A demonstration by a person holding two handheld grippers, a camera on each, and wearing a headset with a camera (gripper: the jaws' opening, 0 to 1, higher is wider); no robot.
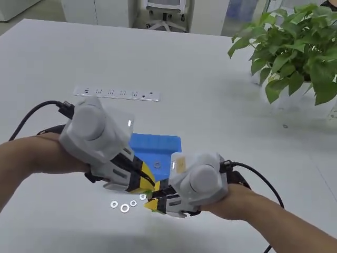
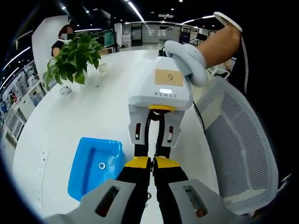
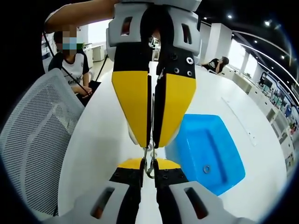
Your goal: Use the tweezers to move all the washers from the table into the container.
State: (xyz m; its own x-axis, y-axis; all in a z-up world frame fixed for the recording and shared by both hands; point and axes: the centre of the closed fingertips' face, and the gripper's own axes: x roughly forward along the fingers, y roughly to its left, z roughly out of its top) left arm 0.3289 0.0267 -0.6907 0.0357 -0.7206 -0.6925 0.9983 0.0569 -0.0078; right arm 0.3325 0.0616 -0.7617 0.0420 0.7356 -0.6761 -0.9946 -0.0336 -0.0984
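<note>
Blue container (image 1: 158, 145), one washer (image 1: 157, 165) inside; loose washers (image 1: 125, 208) in head view; left claw (image 3: 150, 142), right claw (image 3: 148, 169) pinching tweezers (image 3: 149, 157).

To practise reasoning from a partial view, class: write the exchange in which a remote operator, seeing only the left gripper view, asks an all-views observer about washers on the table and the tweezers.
Operator: My view shows the blue plastic container with one silver ring washer inside. Any others outside it?
Observer: Yes, the head view shows at least four loose washers on the white table, beside the gripper tips.
Operator: Are the tweezers held?
Observer: In the right gripper view the thin metal tweezers are pinched by the right gripper, and the left gripper is shut on their other end.
</note>
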